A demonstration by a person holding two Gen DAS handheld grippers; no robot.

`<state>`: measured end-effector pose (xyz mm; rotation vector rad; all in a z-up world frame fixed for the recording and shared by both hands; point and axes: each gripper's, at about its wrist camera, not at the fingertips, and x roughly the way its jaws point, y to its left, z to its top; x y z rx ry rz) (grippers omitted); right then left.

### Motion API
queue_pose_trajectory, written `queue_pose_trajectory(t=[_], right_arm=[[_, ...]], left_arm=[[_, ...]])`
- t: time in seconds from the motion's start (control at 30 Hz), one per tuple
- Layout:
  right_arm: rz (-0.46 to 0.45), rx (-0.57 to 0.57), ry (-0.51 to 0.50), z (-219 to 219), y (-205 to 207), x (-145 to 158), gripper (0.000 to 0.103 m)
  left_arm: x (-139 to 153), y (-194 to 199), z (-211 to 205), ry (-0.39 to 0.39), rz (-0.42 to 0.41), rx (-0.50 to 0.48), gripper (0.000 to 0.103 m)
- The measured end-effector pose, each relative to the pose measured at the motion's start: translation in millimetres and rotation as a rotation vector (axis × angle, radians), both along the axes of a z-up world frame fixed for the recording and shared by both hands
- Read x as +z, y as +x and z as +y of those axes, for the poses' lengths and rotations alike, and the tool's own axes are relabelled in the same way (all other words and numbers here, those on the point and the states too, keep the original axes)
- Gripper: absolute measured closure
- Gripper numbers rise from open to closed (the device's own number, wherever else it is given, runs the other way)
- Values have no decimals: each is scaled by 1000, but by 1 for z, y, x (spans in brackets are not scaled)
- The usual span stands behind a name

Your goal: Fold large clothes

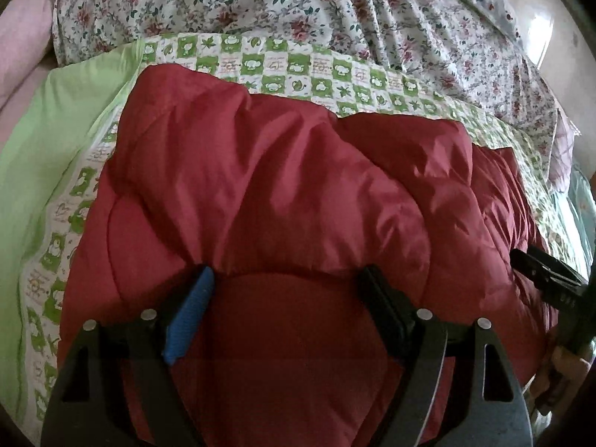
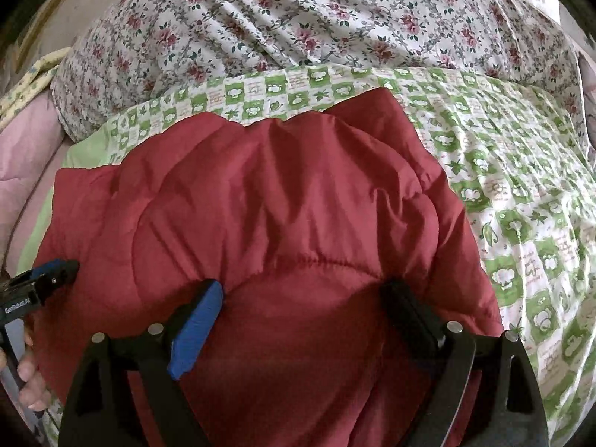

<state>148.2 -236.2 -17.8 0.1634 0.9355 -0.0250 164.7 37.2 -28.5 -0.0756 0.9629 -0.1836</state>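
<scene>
A red quilted puffy garment (image 1: 283,193) lies bunched on a green-and-white patterned sheet (image 1: 283,67); it also shows in the right wrist view (image 2: 290,201). My left gripper (image 1: 288,275) is open, its jaws wide apart, pressed onto the near part of the red fabric. My right gripper (image 2: 301,290) is open too, fingers spread over the garment's near fold. The right gripper's tip shows at the right edge of the left wrist view (image 1: 544,275); the left gripper's tip shows at the left edge of the right wrist view (image 2: 44,279).
A floral quilt (image 1: 335,7) is heaped behind the sheet, also in the right wrist view (image 2: 316,22). Pink bedding (image 1: 22,59) lies at the far left. A plain green cloth (image 1: 44,156) borders the sheet's left side.
</scene>
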Motion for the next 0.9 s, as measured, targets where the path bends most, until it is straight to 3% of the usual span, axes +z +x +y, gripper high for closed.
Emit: queue_pose_trajectory(t=[0.17,0.33,0.47,0.6,0.77,0.9], right_arm=[[2,-1,5,0,1,0,12],[3,-4,12,2,1,0,12],[10,-7,18,1,1,0,12],[14,-8,33,-2,1,-1,12],[13,-7,32,-3,1,-2,12],[10,-9,31,-3,1,-1,12]], left_arm=[[13,17,19,-77,20,51,22],[2,60,42,-66,109,147,22],[-2,68,48,-74,133,165,22],[10,39,44,-71,102,139,22],[30,-28,36,-108,27,71,22],[29,-69,30,-157,28,37,22]])
